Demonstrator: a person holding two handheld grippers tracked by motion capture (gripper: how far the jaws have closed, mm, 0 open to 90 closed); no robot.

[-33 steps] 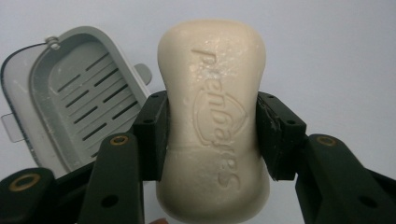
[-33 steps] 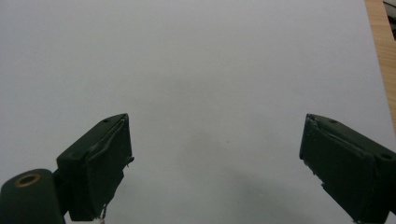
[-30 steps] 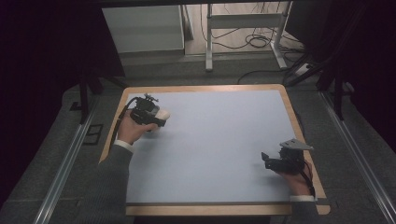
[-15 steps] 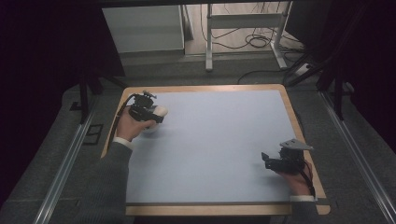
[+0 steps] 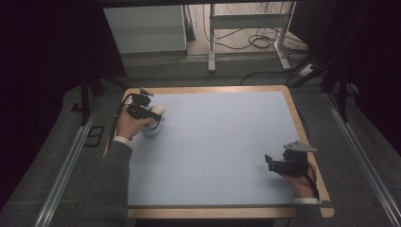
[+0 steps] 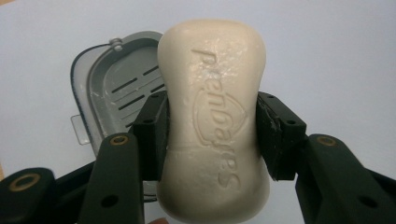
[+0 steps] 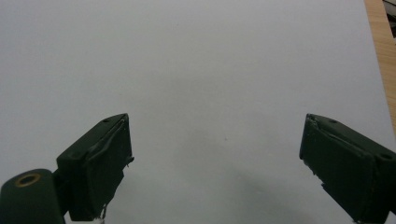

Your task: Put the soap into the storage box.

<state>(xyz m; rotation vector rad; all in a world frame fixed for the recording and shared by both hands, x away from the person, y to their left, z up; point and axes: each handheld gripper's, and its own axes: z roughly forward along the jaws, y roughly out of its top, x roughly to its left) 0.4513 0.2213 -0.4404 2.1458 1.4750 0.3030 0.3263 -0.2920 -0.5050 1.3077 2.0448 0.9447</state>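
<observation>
Since the earlier frame, the left tongs [image 5: 150, 113] had shifted slightly toward the table's far left corner, carrying the soap with them; the right tongs [image 5: 276, 163] had kept their place. Nearest, at the table's [image 5: 213, 142] right front, the right tongs rested with jaws wide apart and nothing between them. There was one bar of soap [image 6: 215, 121], cream-coloured, smooth, rounded and waisted, with embossed lettering; the left tongs [image 6: 210, 135] were clamped on its sides, holding it just above the dish. There was one soap dish [image 6: 116, 88], grey, rounded-cornered, with a slotted inner tray, and it lay open and empty on the pale blue, wood-edged table near the far left.
</observation>
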